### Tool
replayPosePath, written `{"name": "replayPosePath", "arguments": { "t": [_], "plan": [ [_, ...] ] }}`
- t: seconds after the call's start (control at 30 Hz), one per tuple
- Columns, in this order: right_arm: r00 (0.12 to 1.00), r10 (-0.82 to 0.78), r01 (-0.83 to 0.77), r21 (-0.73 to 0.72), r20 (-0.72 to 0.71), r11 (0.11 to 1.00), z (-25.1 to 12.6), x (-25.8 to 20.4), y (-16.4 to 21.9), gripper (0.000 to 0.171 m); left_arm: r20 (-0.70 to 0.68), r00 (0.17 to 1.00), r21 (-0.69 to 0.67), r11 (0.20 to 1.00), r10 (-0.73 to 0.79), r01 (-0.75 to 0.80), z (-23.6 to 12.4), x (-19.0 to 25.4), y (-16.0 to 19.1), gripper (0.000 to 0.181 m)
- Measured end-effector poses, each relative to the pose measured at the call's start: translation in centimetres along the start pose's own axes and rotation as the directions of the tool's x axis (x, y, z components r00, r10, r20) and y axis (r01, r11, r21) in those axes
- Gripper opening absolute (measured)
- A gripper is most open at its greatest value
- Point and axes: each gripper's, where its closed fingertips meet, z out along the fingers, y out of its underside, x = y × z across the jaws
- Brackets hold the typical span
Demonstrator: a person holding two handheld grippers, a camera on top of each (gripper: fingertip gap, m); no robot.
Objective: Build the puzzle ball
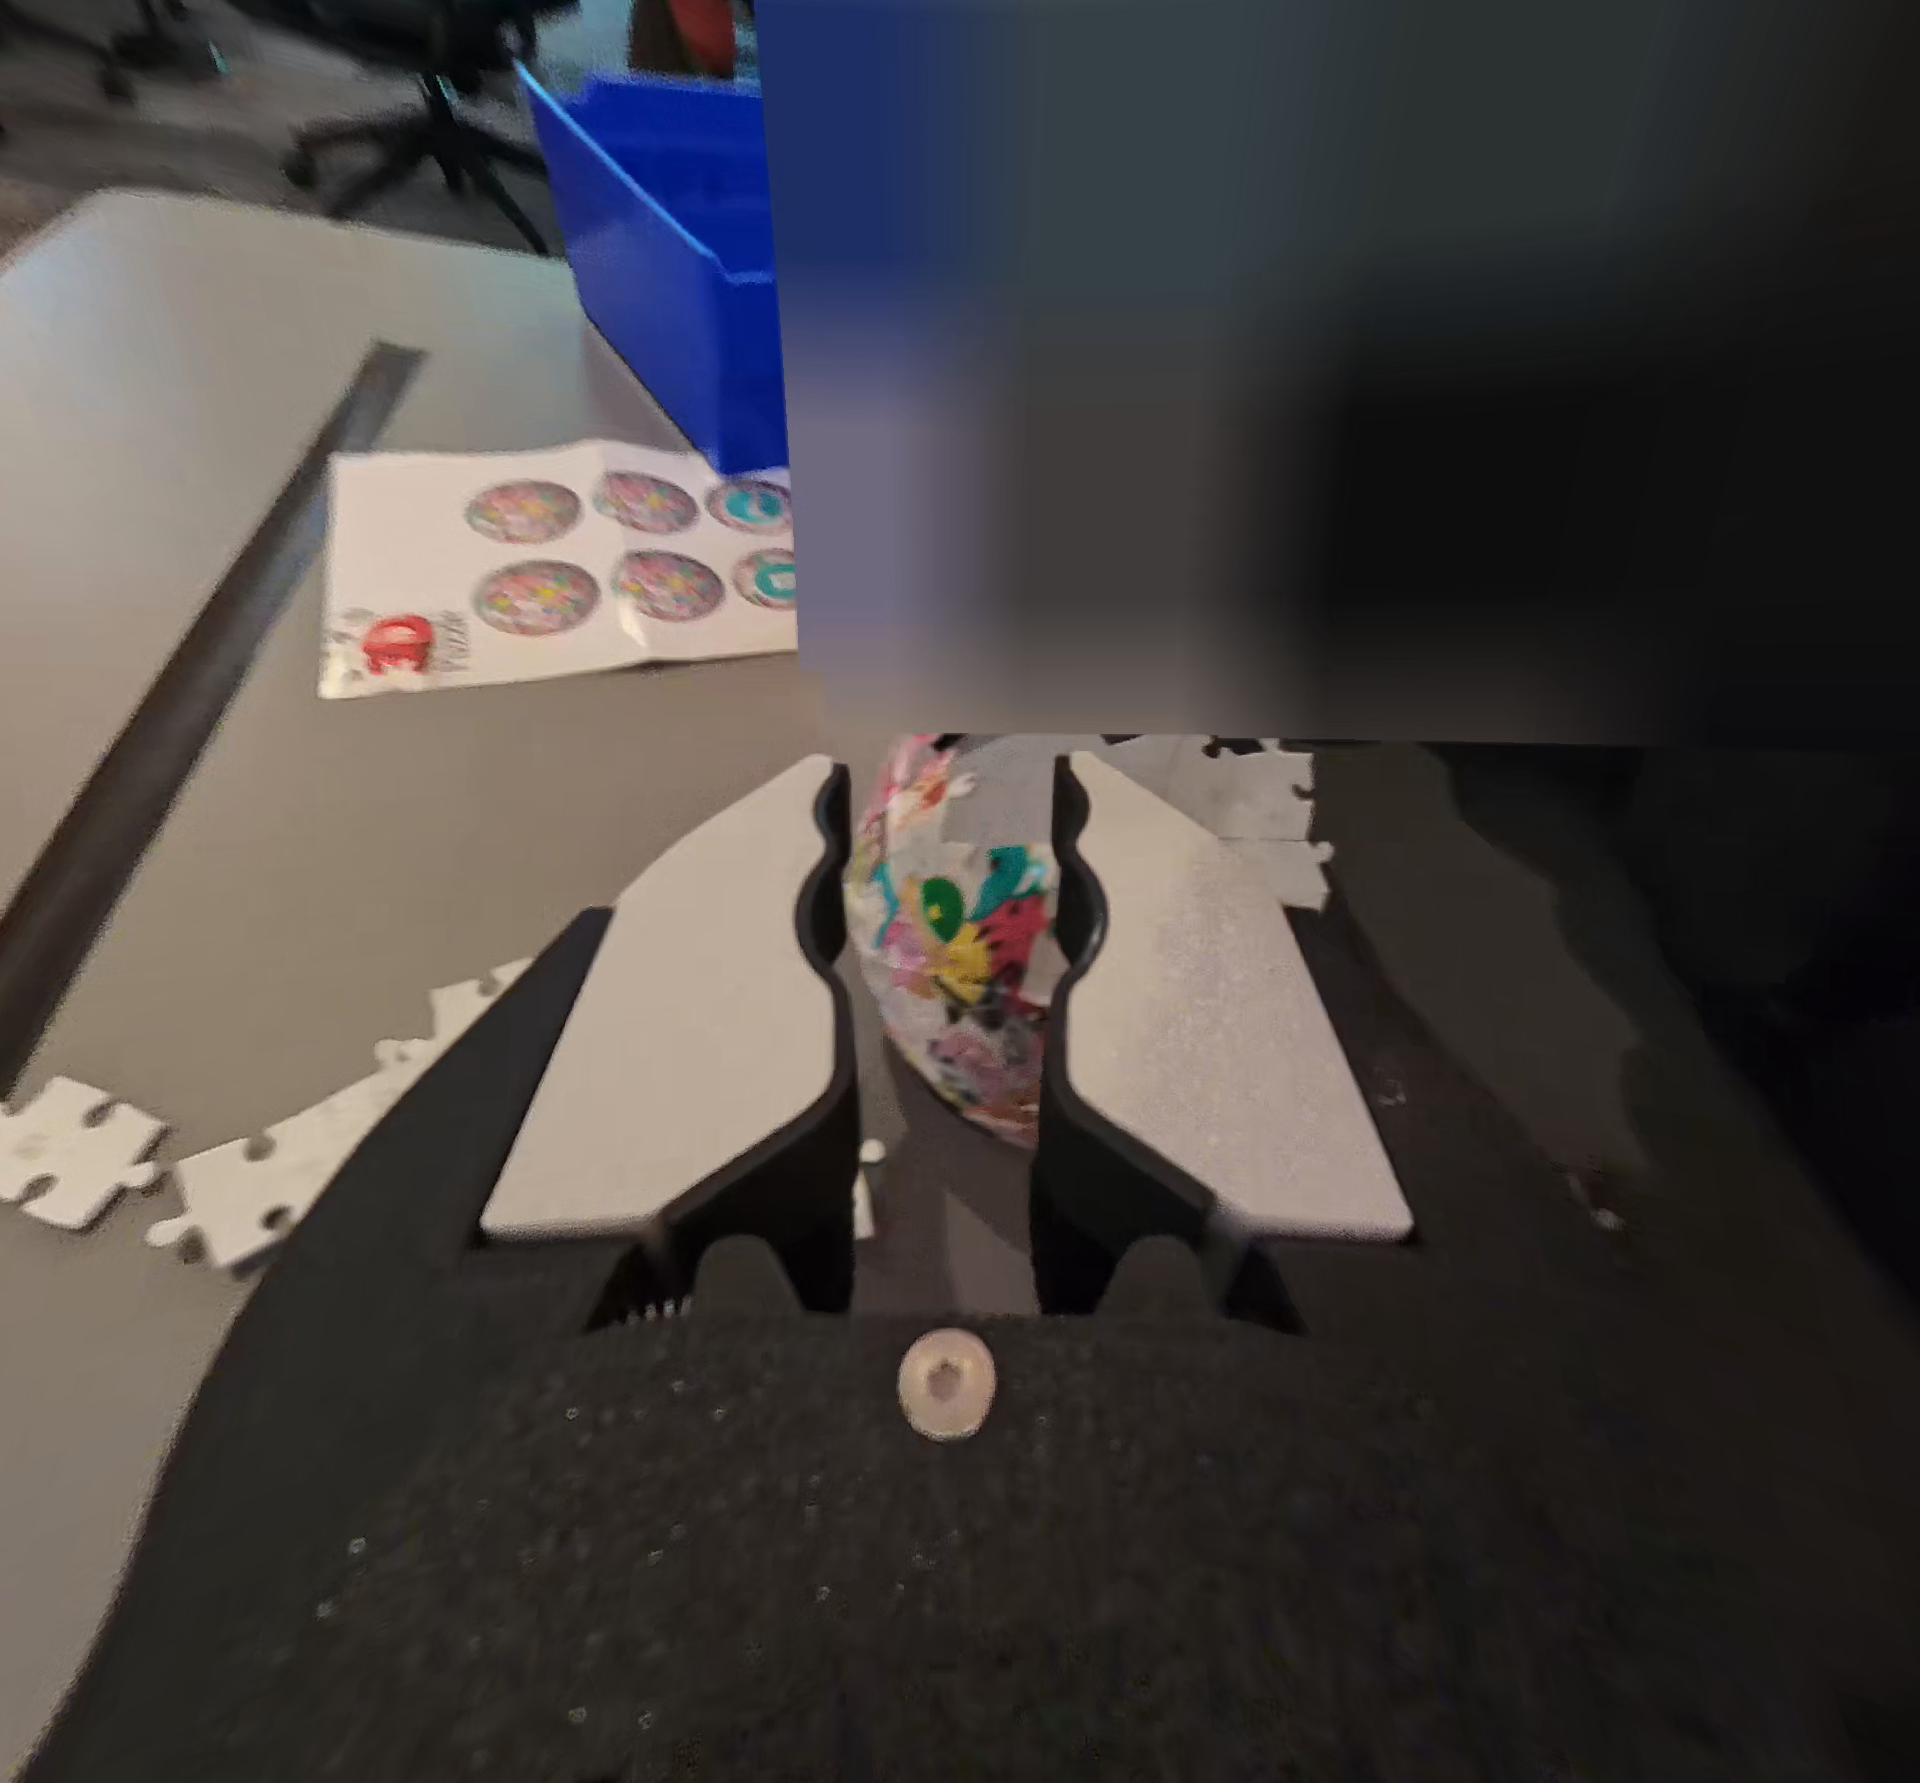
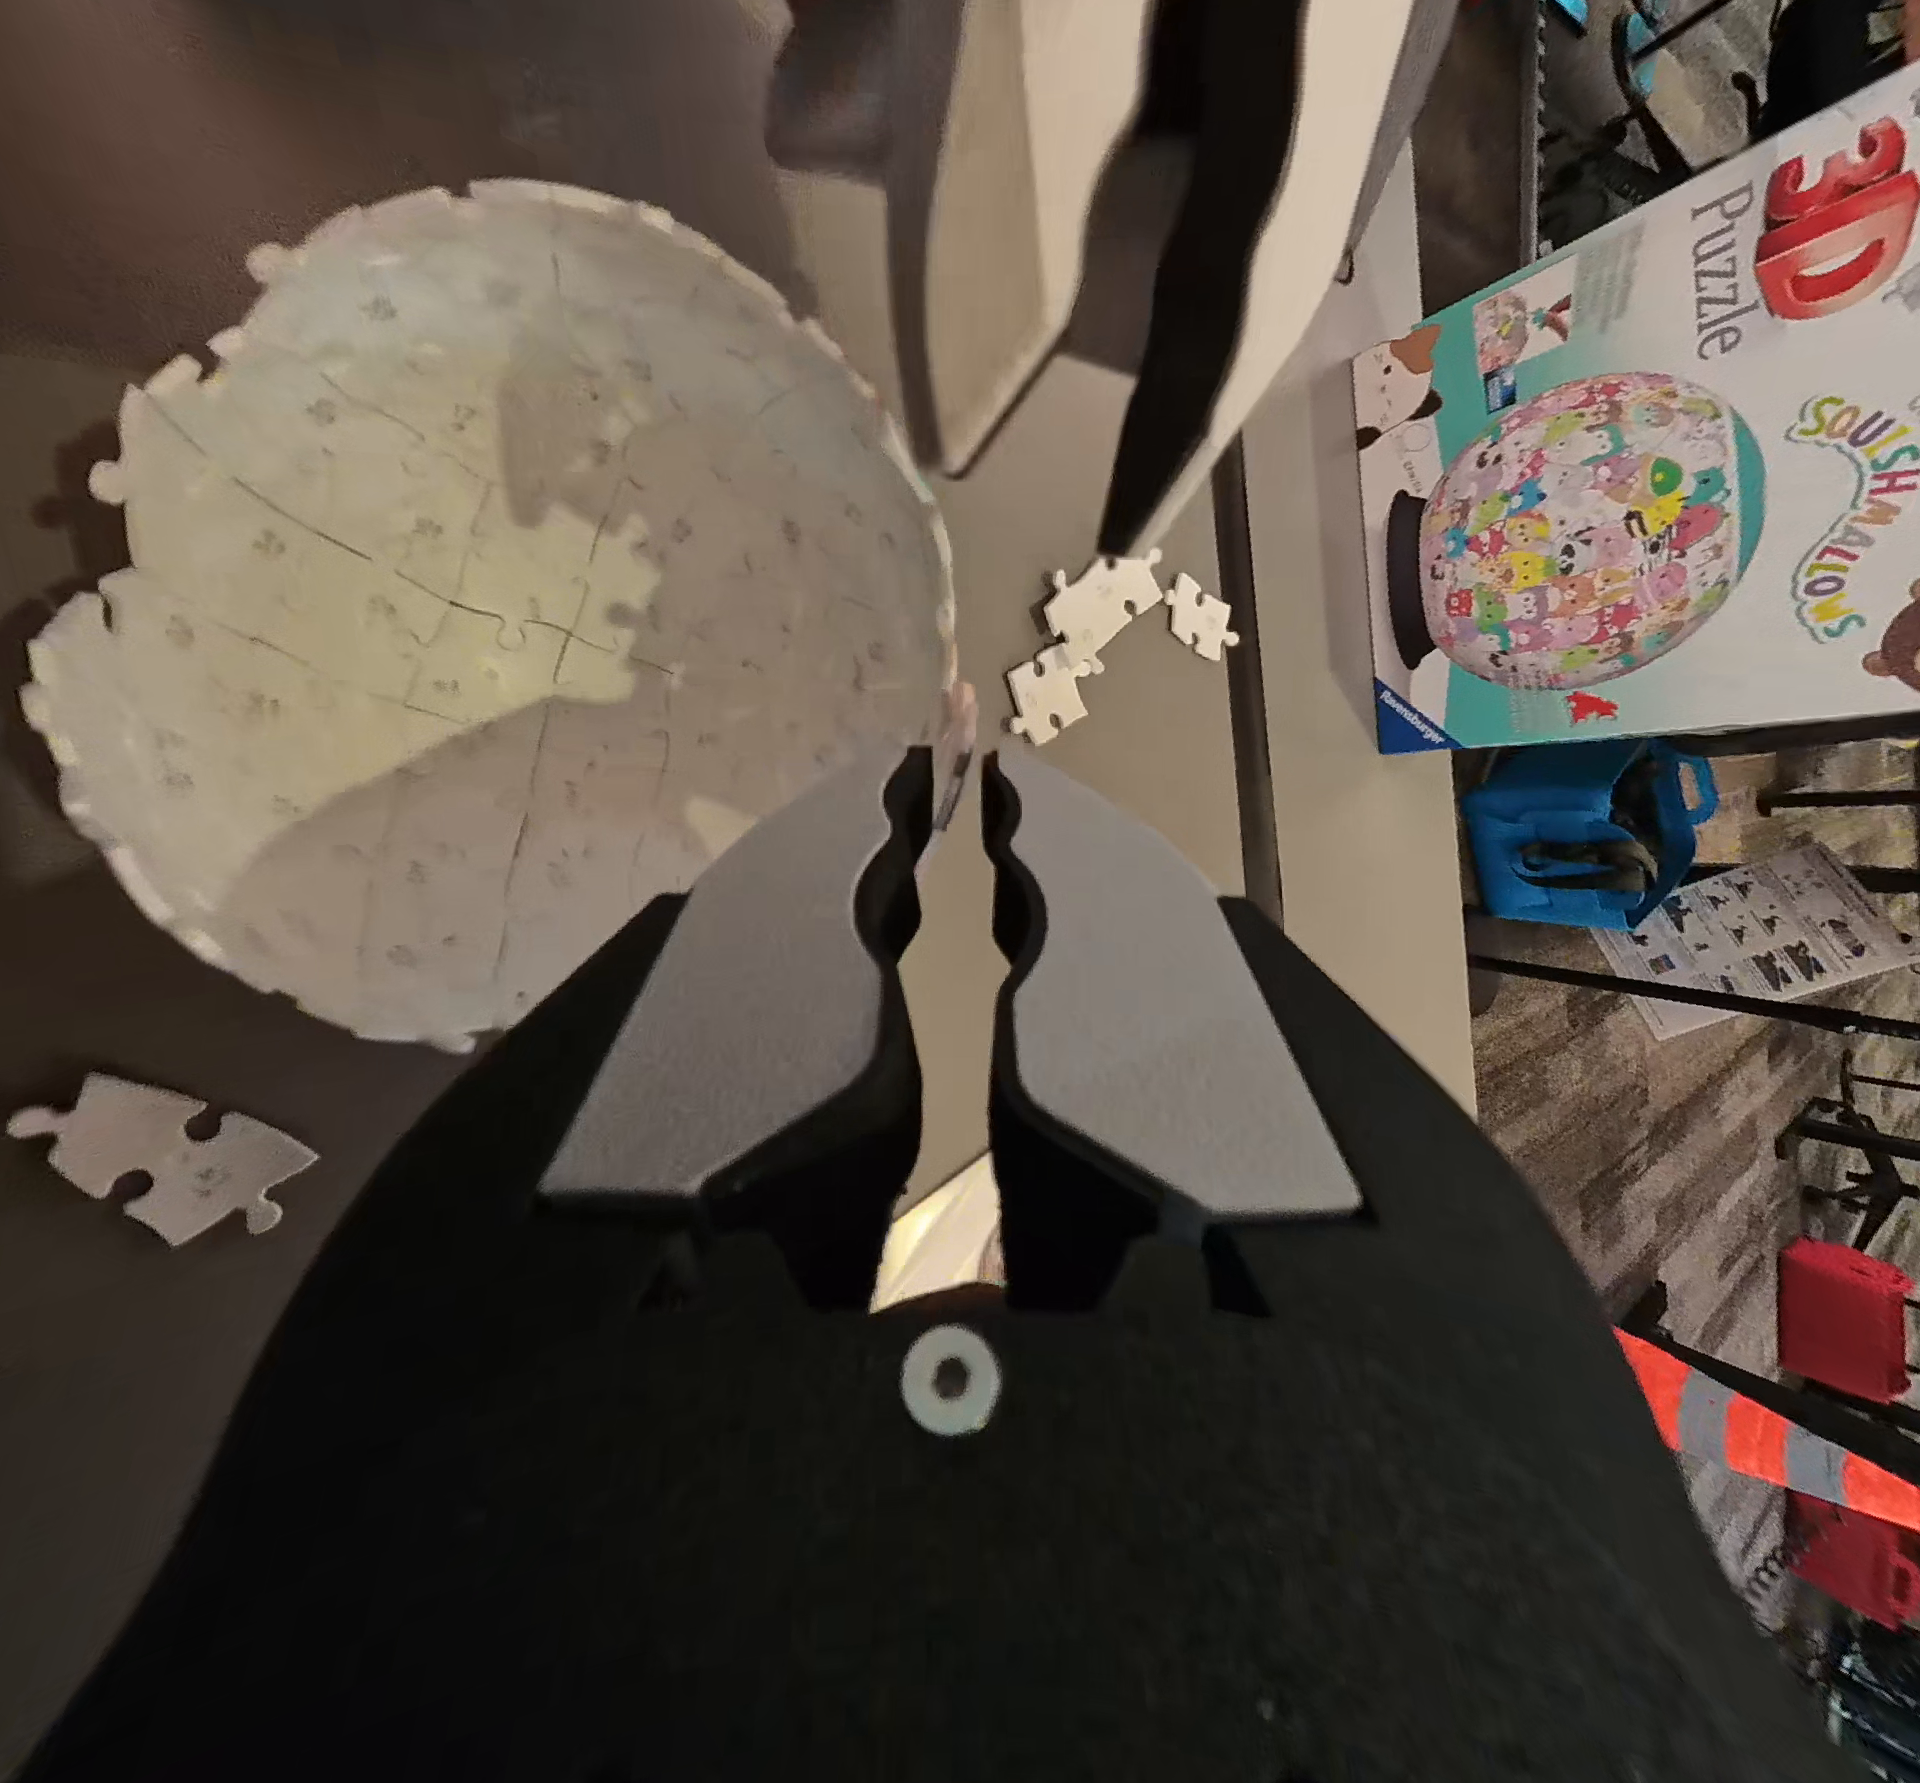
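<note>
Colourful puzzle ball shell (image 1: 961, 954) sits between the left gripper (image 1: 951, 798) fingers.

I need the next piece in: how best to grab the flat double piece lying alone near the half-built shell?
Probably come from straight above and pinch the double piece across its short width. It lies flat, blank side up, on the table, so only its thin edges offer a hold.

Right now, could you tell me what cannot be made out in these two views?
- Left wrist view: a laid-over blur hides the upper right, cutting off the puzzle ball top and the blue bin.
- Right wrist view: what the right gripper pinches is too thin to identify; the picture's right edge crops the puzzle box.
</note>
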Motion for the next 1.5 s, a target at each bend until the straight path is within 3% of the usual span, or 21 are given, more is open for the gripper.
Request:
{"name": "replayPosePath", "arguments": {
  "t": [0.13,0.37,0.57,0.77,1.5],
  "plan": [
    [0.999,0.047,-0.047,0.040,0.017,0.998,-0.4,-0.2,-0.3,0.012,0.050,0.998,-0.065,0.997,-0.042,0.045,1.3,1.1,-1.2,0.038],
    [0.999,0.037,-0.037,0.056,-0.004,0.998,-0.2,-0.4,-0.3,0.009,0.242,0.970,-0.185,0.983,0.034,0.012,1.5,0.2,-1.4,0.015],
    [1.000,0.018,-0.017,0.056,-0.017,0.998,0.0,-0.4,-0.3,0.007,0.293,0.950,-0.353,0.936,0.106,0.004,1.8,-0.1,0.6,0.017],
    [0.999,-0.004,0.006,0.055,-0.034,0.998,0.0,-0.2,-0.1,0.005,0.353,0.923,-0.439,0.898,0.150,0.022,1.9,-1.1,1.6,0.023],
    [0.993,-0.081,0.083,0.027,-0.085,0.996,0.3,-0.3,0.1,0.004,0.353,0.915,-0.492,0.871,0.196,0.003,2.4,-1.2,2.5,0.006]
  ]
}}
